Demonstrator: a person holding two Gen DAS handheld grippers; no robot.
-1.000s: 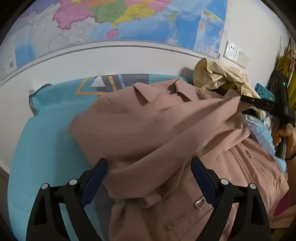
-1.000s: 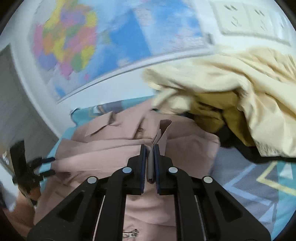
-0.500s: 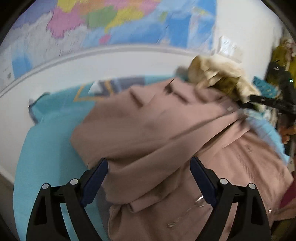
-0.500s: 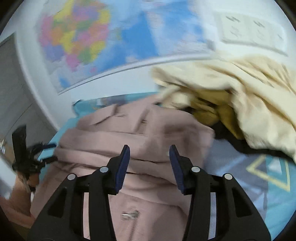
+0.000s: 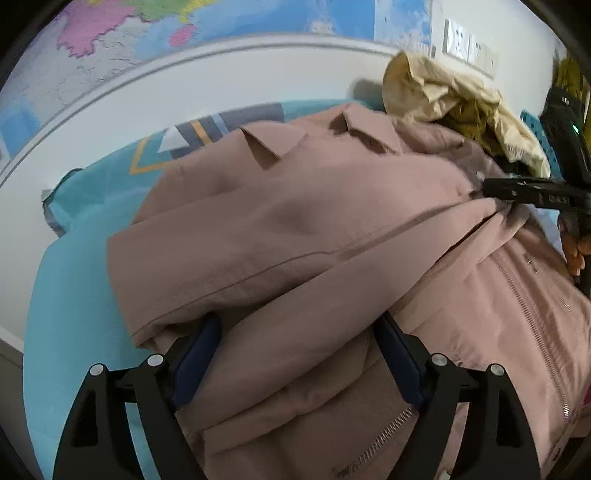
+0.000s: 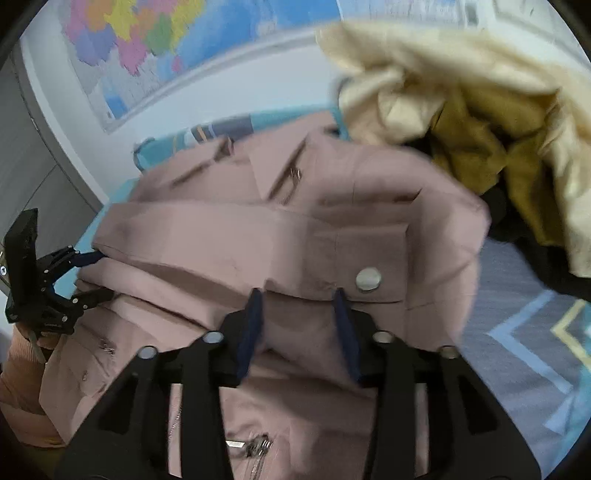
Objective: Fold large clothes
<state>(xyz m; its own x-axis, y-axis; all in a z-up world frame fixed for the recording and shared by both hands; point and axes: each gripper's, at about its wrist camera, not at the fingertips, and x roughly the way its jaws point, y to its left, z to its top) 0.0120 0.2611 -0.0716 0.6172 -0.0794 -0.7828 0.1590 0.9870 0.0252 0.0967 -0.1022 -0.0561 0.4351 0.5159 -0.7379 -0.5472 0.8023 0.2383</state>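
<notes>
A large dusty-pink jacket (image 5: 303,229) with collar, zips and a snap button lies on a teal bedsheet (image 5: 74,295), its sleeves folded across the body. My left gripper (image 5: 295,332) is open, its jaws wide on either side of a fold of sleeve fabric that lies between them. It shows in the right wrist view (image 6: 85,273) at the jacket's left edge. My right gripper (image 6: 297,306) is open over the sleeve cuff near the snap button (image 6: 367,278). It shows in the left wrist view (image 5: 491,190) at the jacket's right side.
A heap of cream and mustard clothes (image 6: 461,110) lies on the bed at the jacket's far right corner, also in the left wrist view (image 5: 454,99). A wall map (image 5: 184,29) and wall sockets (image 5: 469,48) are behind. The bed's left edge meets the white wall.
My right gripper has opened and let go of the sleeve cuff, which now lies flat across the jacket. My left gripper has moved forward so the fabric fold lies between its open jaws.
</notes>
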